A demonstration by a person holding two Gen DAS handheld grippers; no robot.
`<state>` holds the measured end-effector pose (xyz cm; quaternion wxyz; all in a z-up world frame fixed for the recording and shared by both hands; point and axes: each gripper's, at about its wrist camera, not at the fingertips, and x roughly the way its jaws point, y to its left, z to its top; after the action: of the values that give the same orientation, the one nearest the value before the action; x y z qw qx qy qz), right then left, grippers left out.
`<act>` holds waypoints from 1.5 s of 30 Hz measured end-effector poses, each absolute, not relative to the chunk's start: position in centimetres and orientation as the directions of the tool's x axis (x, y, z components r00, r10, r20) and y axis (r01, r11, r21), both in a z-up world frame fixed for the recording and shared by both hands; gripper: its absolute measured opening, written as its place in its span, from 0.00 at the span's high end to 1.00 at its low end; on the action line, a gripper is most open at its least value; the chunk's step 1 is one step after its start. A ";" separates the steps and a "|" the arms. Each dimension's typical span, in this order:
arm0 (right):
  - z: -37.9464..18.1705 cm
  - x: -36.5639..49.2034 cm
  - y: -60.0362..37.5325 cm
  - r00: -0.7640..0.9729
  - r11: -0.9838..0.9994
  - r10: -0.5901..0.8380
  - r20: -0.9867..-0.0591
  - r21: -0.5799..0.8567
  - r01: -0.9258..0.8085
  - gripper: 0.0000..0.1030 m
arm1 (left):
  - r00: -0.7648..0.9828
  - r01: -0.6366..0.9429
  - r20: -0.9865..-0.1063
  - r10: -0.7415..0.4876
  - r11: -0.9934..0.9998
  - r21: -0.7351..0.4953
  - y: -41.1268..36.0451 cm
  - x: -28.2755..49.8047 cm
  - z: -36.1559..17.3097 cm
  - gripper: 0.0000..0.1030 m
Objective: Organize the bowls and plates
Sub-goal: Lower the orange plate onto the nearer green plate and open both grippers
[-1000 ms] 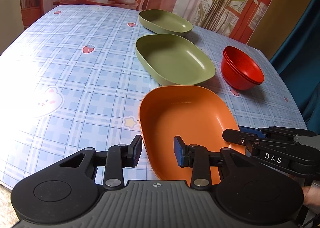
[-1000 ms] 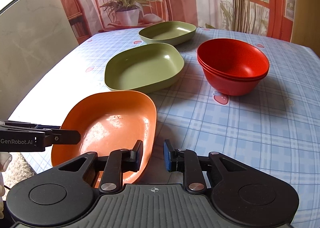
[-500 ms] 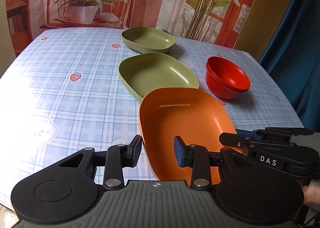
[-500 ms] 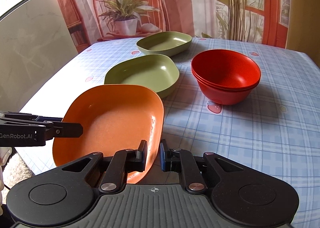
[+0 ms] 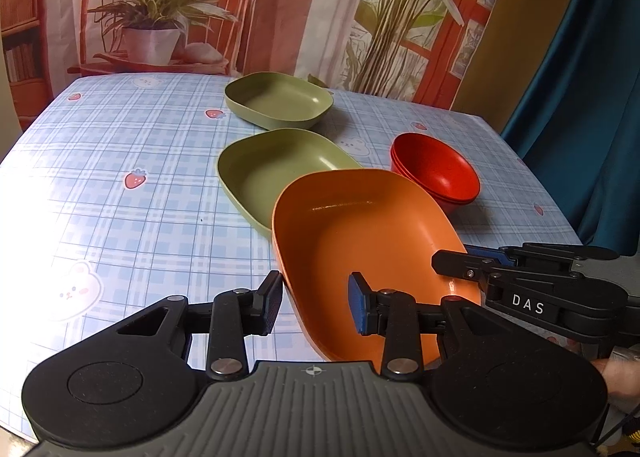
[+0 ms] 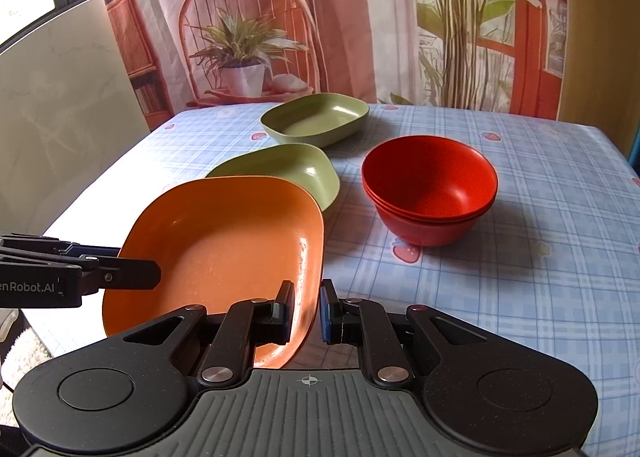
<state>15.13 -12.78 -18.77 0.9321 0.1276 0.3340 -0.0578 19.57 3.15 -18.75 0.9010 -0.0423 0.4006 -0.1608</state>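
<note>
An orange plate (image 5: 360, 225) hangs above the checked table (image 5: 120, 185), held from both sides. My left gripper (image 5: 314, 303) is shut on its left rim, one pad outside the wall and one inside. My right gripper (image 6: 306, 309) is shut on the right rim of the orange plate (image 6: 224, 241). In the left wrist view the right gripper (image 5: 460, 257) reaches in from the right; in the other view the left gripper (image 6: 140, 269) comes in from the left. Behind lie a near green plate (image 5: 272, 173) and a far green plate (image 5: 280, 101). To their right stand stacked red bowls (image 6: 430, 185).
A person's fingers (image 5: 616, 373) show at the lower right. A printed backdrop with a chair and potted plant (image 6: 244, 69) hangs behind the table. A blue curtain (image 5: 580, 97) is on the right, past the table edge. A bare tablecloth stretch (image 6: 540, 257) lies right of the bowls.
The right gripper's jaws closed on the plate rim. Both grippers rose with the orange plate, which left the table and now overlaps the near green plate in view.
</note>
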 end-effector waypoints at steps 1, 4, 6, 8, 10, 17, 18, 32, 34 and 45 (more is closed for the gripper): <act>-18.6 15.5 -13.0 0.772 0.961 -0.021 -0.636 0.200 0.191 0.88 | 0.630 0.253 -0.704 -0.328 0.944 -0.213 3.2 19.8 -18.6 0.64; -17.9 16.6 -13.7 0.775 0.963 -0.016 -0.631 0.198 0.181 0.88 | 0.641 0.247 -0.691 -0.333 0.943 -0.225 3.3 20.6 -18.2 0.64; -17.5 17.5 -14.0 0.777 0.968 -0.017 -0.629 0.185 0.170 0.88 | 0.652 0.243 -0.682 -0.332 0.943 -0.226 3.3 21.0 -17.9 0.64; -16.9 18.5 -14.2 0.780 0.973 -0.015 -0.625 0.170 0.155 0.88 | 0.663 0.237 -0.674 -0.325 0.946 -0.223 3.4 21.7 -17.5 0.64; -16.4 19.9 -14.6 0.783 0.978 -0.011 -0.622 0.156 0.137 0.88 | 0.673 0.229 -0.668 -0.317 0.948 -0.219 3.5 22.6 -17.3 0.64; -15.6 25.2 -15.7 0.787 0.991 -0.006 -0.617 0.099 0.086 0.88 | 0.694 0.209 -0.657 -0.293 0.956 -0.206 3.9 26.2 -17.0 0.64; -15.7 26.0 -15.8 0.786 0.992 -0.005 -0.618 0.093 0.080 0.88 | 0.696 0.205 -0.657 -0.290 0.957 -0.205 4.0 26.6 -17.0 0.64; -18.9 30.7 -16.7 0.739 0.997 -0.003 -0.674 0.057 0.057 0.88 | 0.648 0.195 -0.708 -0.280 0.960 -0.201 4.4 29.6 -19.8 0.64; -19.3 30.9 -16.7 0.734 0.997 -0.005 -0.679 0.050 0.053 0.88 | 0.643 0.195 -0.715 -0.276 0.961 -0.195 4.3 29.7 -20.1 0.64; -20.2 31.4 -16.8 0.721 0.998 -0.005 -0.693 0.045 0.050 0.88 | 0.629 0.208 -0.733 -0.258 0.965 -0.161 3.8 29.8 -20.9 0.64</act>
<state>31.37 -16.79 -20.22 0.9272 0.0304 0.3731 -0.0148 29.78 3.83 -20.89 0.9021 -0.0306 0.4107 -0.1291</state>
